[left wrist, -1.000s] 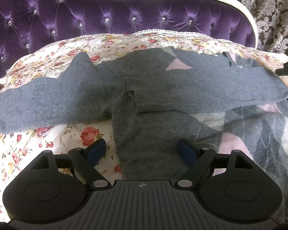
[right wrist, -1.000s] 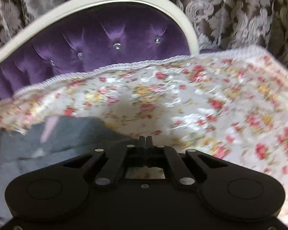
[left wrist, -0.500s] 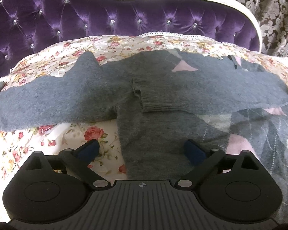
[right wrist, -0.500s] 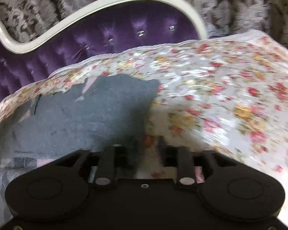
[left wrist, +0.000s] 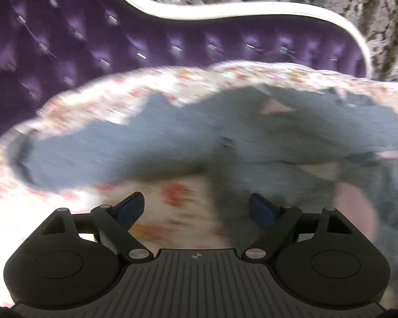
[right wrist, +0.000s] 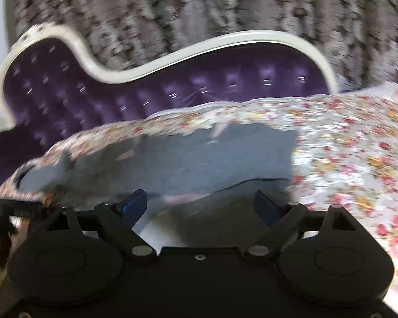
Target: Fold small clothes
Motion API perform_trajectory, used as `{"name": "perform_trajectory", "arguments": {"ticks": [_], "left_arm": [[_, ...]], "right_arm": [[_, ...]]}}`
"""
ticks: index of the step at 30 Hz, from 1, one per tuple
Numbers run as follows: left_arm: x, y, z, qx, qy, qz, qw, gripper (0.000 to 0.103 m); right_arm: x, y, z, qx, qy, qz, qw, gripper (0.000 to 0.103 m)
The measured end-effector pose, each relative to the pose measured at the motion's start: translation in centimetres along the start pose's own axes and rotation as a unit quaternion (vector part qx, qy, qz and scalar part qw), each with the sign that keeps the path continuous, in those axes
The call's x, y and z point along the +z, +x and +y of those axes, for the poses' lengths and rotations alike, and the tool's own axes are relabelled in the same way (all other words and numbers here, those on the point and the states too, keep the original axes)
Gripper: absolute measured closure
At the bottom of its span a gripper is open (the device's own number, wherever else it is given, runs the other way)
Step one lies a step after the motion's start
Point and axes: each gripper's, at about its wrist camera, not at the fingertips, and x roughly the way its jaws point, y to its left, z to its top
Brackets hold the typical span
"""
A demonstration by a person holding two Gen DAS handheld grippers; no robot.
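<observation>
Right claw [right wrist: 200, 206] withdrawn; sweater [left wrist: 172, 145] sprawled

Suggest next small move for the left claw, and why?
Probably reach the left claw forward-left to the outstretched sleeve. The grey sweater lies on the floral bedspread with one sleeve already across its body and this one still spread; both claws are open, holding nothing.

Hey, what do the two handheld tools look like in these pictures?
Both look alike: the left tool and right tool have black linkage arms with silver pivot pins, round black housings and dark blue finger pads. The left body is ribbed grey with a small crosshair mark.
</observation>
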Motion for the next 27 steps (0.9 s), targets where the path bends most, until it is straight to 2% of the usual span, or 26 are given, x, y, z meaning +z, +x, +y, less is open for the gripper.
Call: {"name": "perform_trajectory", "arguments": {"ticks": [3,7,10,14,18,22,27], "left_arm": [[0.7,-0.2,3.0,0.052,0.003,-0.004,0.9986,0.018],[2.0,0.4,8.3,0.104,-0.034,0.005,0.9940,0.020],[3.0,1.6,12.5,0.154,-0.058,0.012,0.9863,0.022],[4.4,3.4,16.7,0.205,-0.080,0.023,0.9753,0.022],[5.9,5.7,19.1,0.222,-0.094,0.040,0.9697,0.022],[7.4,8.2,19.5,0.239,-0.087,0.046,0.9660,0.022],[8.4,11.1,21.1,0.268,-0.105,0.060,0.9558,0.022]], "right_arm": [[-0.7,0.2,1.0,0.034,-0.002,0.009,0.999,0.013],[-1.2,0.0,2.0,0.064,0.002,0.017,0.998,0.011],[-0.9,-0.5,2.8,0.084,0.006,0.016,0.996,0.003],[-0.7,-0.8,4.3,0.106,0.015,0.019,0.994,0.000],[-0.8,-0.4,6.3,0.109,0.035,0.045,0.992,0.000],[-1.1,0.2,8.7,0.129,0.011,0.047,0.990,0.000],[-1.3,1.4,10.4,0.141,0.004,0.065,0.988,0.000]]}}
